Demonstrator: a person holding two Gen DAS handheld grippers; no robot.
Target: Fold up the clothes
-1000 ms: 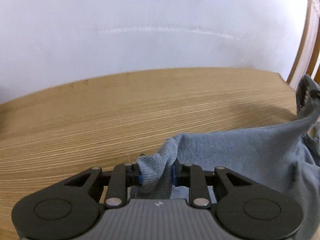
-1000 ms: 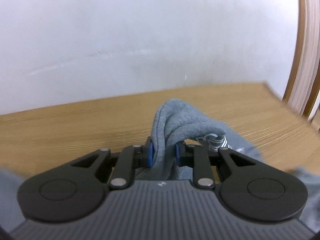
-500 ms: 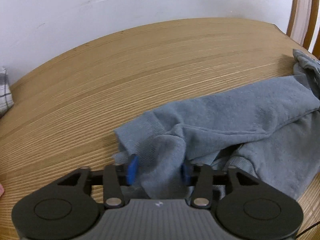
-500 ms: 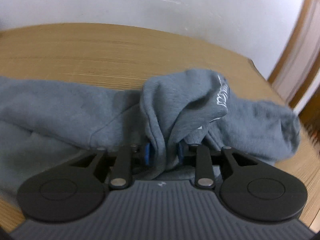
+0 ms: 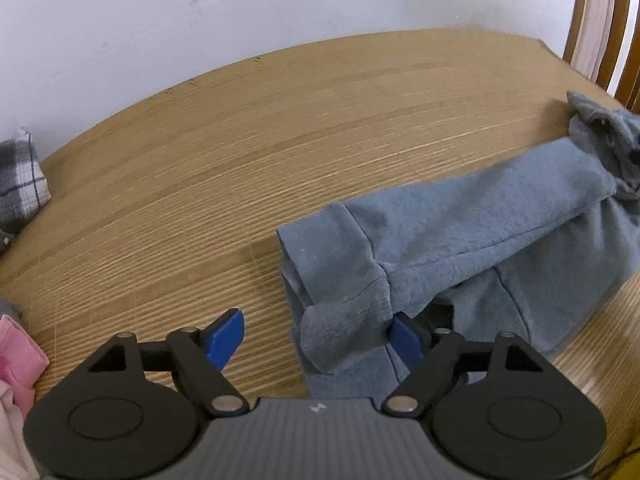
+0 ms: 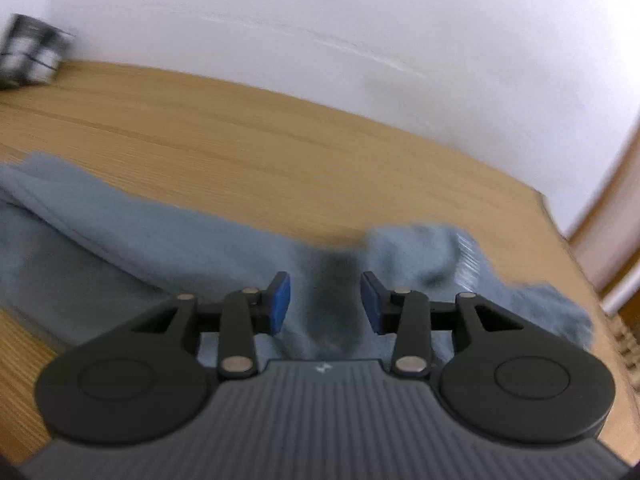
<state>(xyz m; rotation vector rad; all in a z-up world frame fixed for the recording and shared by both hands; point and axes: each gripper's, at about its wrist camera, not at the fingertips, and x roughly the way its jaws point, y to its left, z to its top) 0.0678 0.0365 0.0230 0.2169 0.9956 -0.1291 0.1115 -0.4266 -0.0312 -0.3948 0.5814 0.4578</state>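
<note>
A grey-blue fleece garment (image 5: 460, 236) lies folded along the wooden table (image 5: 240, 160). Its cuffed end (image 5: 344, 320) rests between the blue pads of my left gripper (image 5: 316, 338). Those jaws are opening wide; the left pad (image 5: 224, 338) stands clear of the cloth and the right pad only brushes it. In the right wrist view the same garment (image 6: 160, 240) stretches across the table (image 6: 280, 152). My right gripper (image 6: 324, 306) hovers over it with jaws opening, and the cloth lies below the gap, unpinched. A bunched end with a white print (image 6: 440, 252) sits just beyond.
A plaid black-and-white cloth (image 5: 18, 184) lies at the table's far left, also seen as a plaid cloth (image 6: 32, 52) in the right wrist view. Pink fabric (image 5: 16, 364) shows at the lower left. A white wall (image 5: 200, 12) backs the table; wooden slats (image 5: 600, 20) stand at the right.
Both grippers carried the garment's ends down onto the table, then let go. The left jaws spread wide off the cuff; the right jaws parted off the bunched end.
</note>
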